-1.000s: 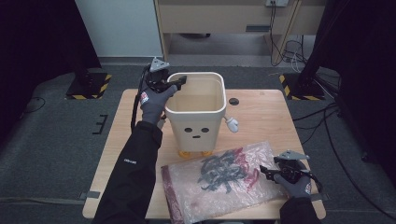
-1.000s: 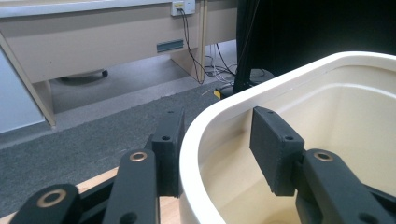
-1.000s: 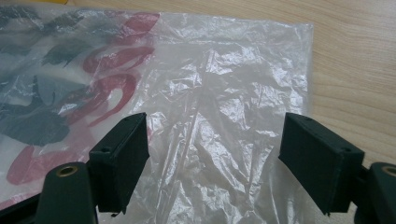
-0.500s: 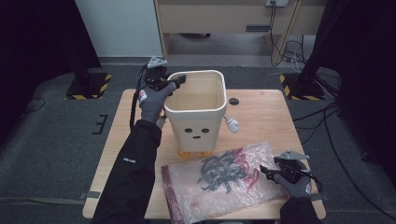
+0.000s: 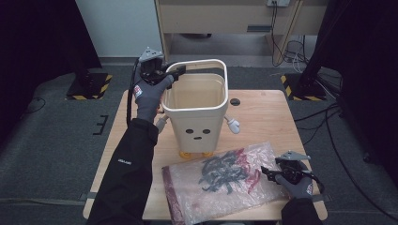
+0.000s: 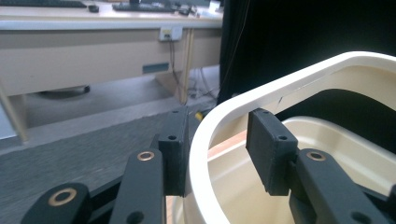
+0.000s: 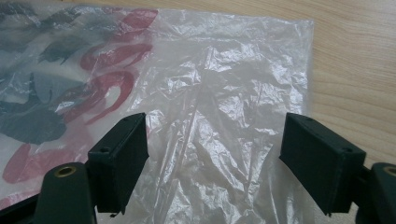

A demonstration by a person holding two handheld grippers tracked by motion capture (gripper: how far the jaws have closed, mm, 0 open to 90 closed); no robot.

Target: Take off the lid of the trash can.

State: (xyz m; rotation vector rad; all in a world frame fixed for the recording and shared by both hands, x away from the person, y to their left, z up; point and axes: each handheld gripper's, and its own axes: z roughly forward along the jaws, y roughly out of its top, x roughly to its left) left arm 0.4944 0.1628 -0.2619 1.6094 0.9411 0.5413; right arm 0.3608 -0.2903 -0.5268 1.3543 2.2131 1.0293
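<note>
A cream bin (image 5: 202,122) with a face, small arms and orange feet stands upright on the wooden table (image 5: 263,112). My left gripper (image 5: 176,72) straddles its far-left rim (image 6: 280,88). One pad (image 6: 175,158) lies against the outside of the rim and the other pad (image 6: 271,154) hangs inside, clear of the wall, so the gripper is open. A clear plastic bag (image 5: 220,183) of dark and red pieces lies flat in front of the bin. My right gripper (image 5: 265,171) hovers open over the bag's empty right end (image 7: 210,93), with nothing pinched.
A small black round object (image 5: 235,101) lies on the table to the right of the bin. Behind the table stand a wooden desk (image 5: 225,18) and loose cables (image 5: 291,47). Yellow-and-black bases (image 5: 89,86) sit on the floor at both sides.
My left gripper has risen a little at the bin's rim. The bin, the bag and my right gripper have kept their places.
</note>
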